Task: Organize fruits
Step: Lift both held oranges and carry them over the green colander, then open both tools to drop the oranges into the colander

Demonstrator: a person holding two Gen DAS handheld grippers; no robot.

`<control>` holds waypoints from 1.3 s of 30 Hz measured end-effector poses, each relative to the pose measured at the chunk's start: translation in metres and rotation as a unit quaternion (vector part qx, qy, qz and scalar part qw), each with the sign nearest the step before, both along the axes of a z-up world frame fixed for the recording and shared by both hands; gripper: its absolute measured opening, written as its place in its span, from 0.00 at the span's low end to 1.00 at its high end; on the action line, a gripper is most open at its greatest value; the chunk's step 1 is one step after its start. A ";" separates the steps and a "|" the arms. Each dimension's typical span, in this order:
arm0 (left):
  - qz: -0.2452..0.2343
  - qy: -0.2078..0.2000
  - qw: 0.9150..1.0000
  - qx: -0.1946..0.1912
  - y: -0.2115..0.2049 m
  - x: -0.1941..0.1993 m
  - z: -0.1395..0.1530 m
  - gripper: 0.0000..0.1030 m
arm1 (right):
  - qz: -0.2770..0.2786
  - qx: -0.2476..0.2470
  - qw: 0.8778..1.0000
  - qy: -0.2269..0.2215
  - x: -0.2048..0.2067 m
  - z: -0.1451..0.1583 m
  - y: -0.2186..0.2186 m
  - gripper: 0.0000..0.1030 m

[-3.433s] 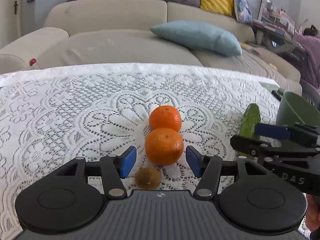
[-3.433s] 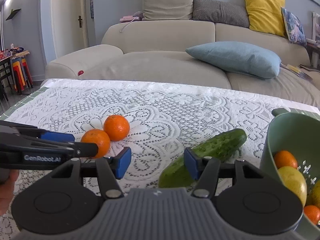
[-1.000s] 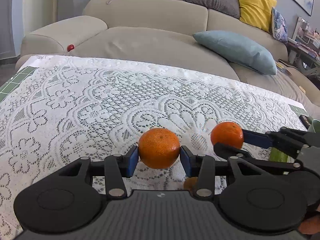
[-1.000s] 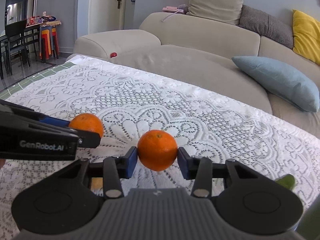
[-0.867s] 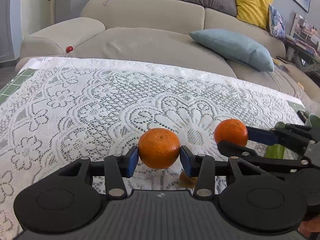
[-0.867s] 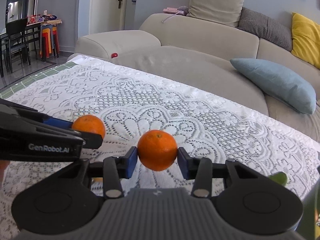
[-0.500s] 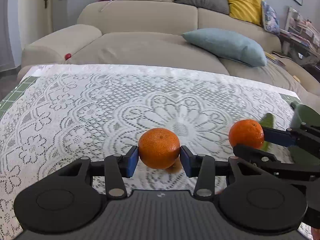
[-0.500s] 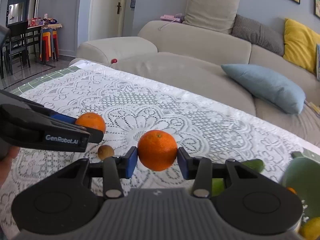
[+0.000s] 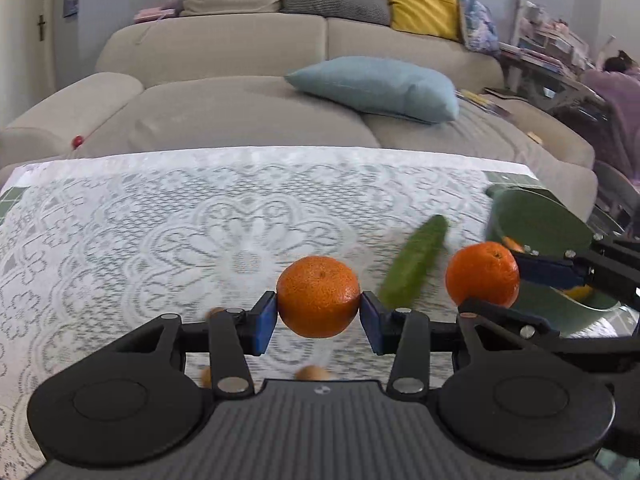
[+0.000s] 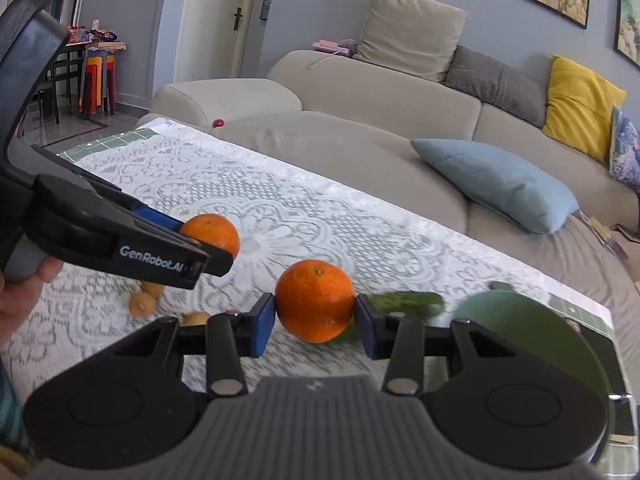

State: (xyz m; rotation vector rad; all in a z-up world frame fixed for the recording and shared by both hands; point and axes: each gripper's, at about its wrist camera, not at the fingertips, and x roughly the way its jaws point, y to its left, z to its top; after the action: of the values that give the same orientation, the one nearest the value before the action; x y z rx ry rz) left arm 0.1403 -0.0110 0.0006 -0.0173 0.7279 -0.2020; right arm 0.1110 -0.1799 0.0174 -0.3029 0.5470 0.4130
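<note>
My left gripper (image 9: pixel 319 324) is shut on an orange (image 9: pixel 318 297), held above the lace tablecloth (image 9: pixel 160 232). My right gripper (image 10: pixel 315 330) is shut on a second orange (image 10: pixel 315 306), also lifted clear of the cloth. In the left wrist view the right gripper's orange (image 9: pixel 482 274) hangs just in front of the green colander (image 9: pixel 536 220). In the right wrist view the left gripper's orange (image 10: pixel 210 234) shows at the left, behind its black finger. A cucumber (image 9: pixel 414 266) lies on the cloth between the oranges and the colander (image 10: pixel 520 320).
Small brown kiwis (image 10: pixel 141 304) lie on the cloth below the grippers. The colander holds more fruit (image 9: pixel 576 292). Behind the table stands a beige sofa (image 9: pixel 240 112) with a blue cushion (image 9: pixel 372 84). A hand (image 10: pixel 24 288) holds the left gripper.
Both grippers have risen and swung right toward the colander with their oranges. The cucumber and colander have come into both views; the kiwis have dropped toward the lower edge.
</note>
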 end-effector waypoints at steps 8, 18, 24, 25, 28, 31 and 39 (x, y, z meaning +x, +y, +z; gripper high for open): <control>-0.058 -0.007 0.998 -0.002 -0.053 0.001 0.010 0.49 | -0.039 0.000 0.999 -0.004 -0.005 0.023 -0.064 0.40; -0.122 -0.008 0.992 -0.008 -0.117 0.010 0.019 0.49 | -0.074 -0.037 0.997 -0.002 0.004 0.037 -0.118 0.40; -0.143 0.004 0.990 -0.009 -0.141 0.021 0.017 0.49 | -0.090 -0.046 0.995 0.008 0.016 0.034 -0.138 0.40; -0.146 0.006 0.989 -0.009 -0.145 0.022 0.017 0.49 | -0.092 -0.046 0.995 0.011 0.017 0.034 -0.141 0.40; -0.158 0.011 0.987 -0.006 -0.155 0.027 0.014 0.49 | -0.099 -0.048 0.994 0.019 0.022 0.029 -0.148 0.40; -0.167 0.013 0.986 0.000 -0.163 0.030 0.011 0.49 | -0.106 -0.048 0.993 0.029 0.027 0.024 -0.155 0.40; -0.180 0.031 0.983 0.010 -0.177 0.040 -0.003 0.49 | -0.111 -0.055 0.991 0.056 0.038 0.008 -0.161 0.40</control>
State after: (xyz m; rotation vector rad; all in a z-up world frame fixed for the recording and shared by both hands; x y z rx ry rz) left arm 0.1806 -0.1878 -0.0026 0.1283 0.7921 -0.5409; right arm 0.1493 -0.3413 0.0258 -0.3225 0.7067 0.1846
